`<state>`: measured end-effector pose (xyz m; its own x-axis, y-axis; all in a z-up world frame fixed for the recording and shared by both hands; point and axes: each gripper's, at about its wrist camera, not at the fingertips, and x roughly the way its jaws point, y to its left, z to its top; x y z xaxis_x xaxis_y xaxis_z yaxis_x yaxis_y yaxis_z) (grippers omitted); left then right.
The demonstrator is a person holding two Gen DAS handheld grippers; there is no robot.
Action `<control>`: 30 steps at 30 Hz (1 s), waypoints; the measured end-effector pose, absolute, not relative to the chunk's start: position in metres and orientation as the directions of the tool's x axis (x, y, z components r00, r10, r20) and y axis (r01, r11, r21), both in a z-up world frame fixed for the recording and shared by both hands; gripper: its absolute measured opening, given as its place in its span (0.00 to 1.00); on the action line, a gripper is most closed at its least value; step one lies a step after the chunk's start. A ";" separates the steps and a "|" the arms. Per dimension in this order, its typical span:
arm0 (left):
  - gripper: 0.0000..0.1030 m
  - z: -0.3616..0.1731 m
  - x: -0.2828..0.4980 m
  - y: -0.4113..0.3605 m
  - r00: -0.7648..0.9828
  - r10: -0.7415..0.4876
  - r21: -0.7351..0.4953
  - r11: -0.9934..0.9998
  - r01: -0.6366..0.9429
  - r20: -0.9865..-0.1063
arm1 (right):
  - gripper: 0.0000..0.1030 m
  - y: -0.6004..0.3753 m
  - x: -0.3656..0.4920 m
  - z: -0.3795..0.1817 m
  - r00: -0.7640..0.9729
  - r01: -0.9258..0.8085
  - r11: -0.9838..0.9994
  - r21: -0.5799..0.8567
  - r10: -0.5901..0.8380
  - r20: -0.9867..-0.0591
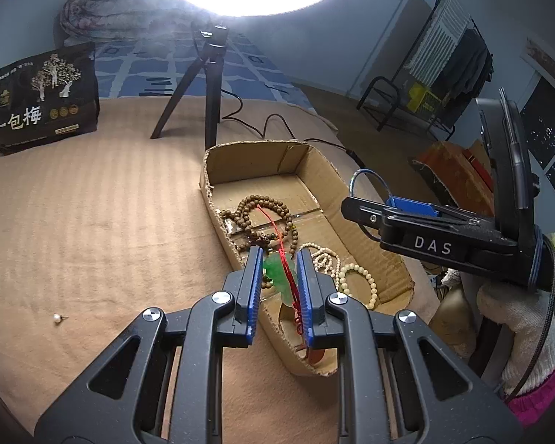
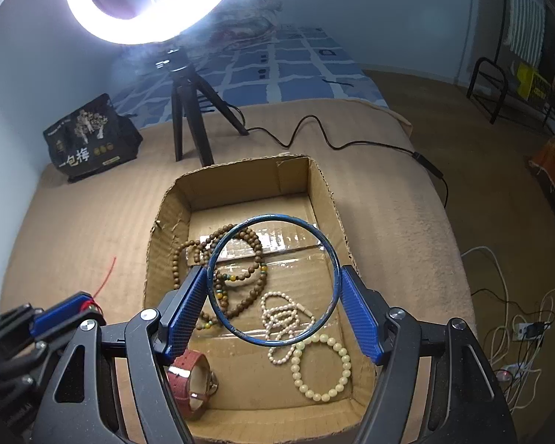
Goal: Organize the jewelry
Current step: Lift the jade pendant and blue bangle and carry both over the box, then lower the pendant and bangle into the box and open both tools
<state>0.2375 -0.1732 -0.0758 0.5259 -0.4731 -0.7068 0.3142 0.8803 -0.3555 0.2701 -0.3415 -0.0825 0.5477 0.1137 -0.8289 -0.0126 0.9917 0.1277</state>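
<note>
My left gripper [image 1: 277,270] is shut on a green jade pendant [image 1: 277,277] with a red cord [image 1: 285,255], held just over the near left wall of the cardboard box [image 1: 240,155]. My right gripper [image 2: 273,292] is shut on a thin blue bangle [image 2: 329,255], held flat above the box [image 2: 240,170]; it also shows in the left wrist view [image 1: 368,175]. In the box lie brown wooden beads [image 2: 255,244], a white pearl strand [image 2: 281,318], a pale bead bracelet [image 2: 322,370] and a red-strapped watch [image 2: 188,373].
A single pearl earring [image 1: 58,319] lies on the tan blanket [image 1: 92,222] left of the box. A ring light tripod [image 1: 207,85] with its cable [image 2: 314,129] stands behind the box, and a black snack bag [image 1: 42,96] sits at the back left.
</note>
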 end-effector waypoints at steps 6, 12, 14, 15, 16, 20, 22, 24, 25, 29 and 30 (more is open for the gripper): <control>0.17 -0.080 0.243 -0.184 0.519 -0.481 -0.364 0.876 0.316 -0.707 | 0.69 -0.342 0.277 -0.088 0.538 -0.010 0.992 0.129 0.114 -0.835; 0.17 -0.085 0.245 -0.190 0.509 -0.486 -0.370 0.873 0.318 -0.710 | 0.69 -0.345 0.279 -0.090 0.538 -0.002 0.992 0.123 0.105 -0.836; 0.17 -0.086 0.245 -0.191 0.502 -0.493 -0.379 0.869 0.318 -0.711 | 0.69 -0.347 0.280 -0.090 0.541 0.004 0.992 0.128 0.105 -0.835; 0.17 -0.087 0.246 -0.192 0.492 -0.503 -0.389 0.863 0.321 -0.710 | 0.69 -0.348 0.279 -0.090 0.540 0.008 0.991 0.132 0.107 -0.835; 0.17 -0.087 0.246 -0.193 0.489 -0.505 -0.390 0.862 0.323 -0.711 | 0.69 -0.349 0.280 -0.090 0.539 0.012 0.991 0.133 0.106 -0.836; 0.17 -0.086 0.244 -0.196 0.494 -0.501 -0.384 0.865 0.323 -0.711 | 0.69 -0.351 0.281 -0.092 0.533 0.024 0.992 0.128 0.095 -0.841; 0.18 -0.087 0.245 -0.196 0.495 -0.493 -0.378 0.869 0.319 -0.715 | 0.69 -0.351 0.281 -0.093 0.530 0.032 0.992 0.123 0.088 -0.843; 0.31 -0.089 0.246 -0.196 0.486 -0.493 -0.385 0.869 0.311 -0.721 | 0.74 -0.353 0.282 -0.094 0.531 0.042 0.990 0.132 0.090 -0.843; 0.35 -0.089 0.246 -0.195 0.486 -0.494 -0.390 0.869 0.306 -0.721 | 0.76 -0.354 0.282 -0.094 0.530 0.044 0.989 0.139 0.095 -0.842; 0.37 -0.090 0.247 -0.192 0.491 -0.483 -0.379 0.875 0.301 -0.725 | 0.78 -0.356 0.282 -0.095 0.527 0.059 0.987 0.150 0.097 -0.844; 0.37 -0.090 0.247 -0.192 0.492 -0.480 -0.377 0.877 0.299 -0.726 | 0.78 -0.356 0.282 -0.095 0.527 0.061 0.987 0.149 0.095 -0.845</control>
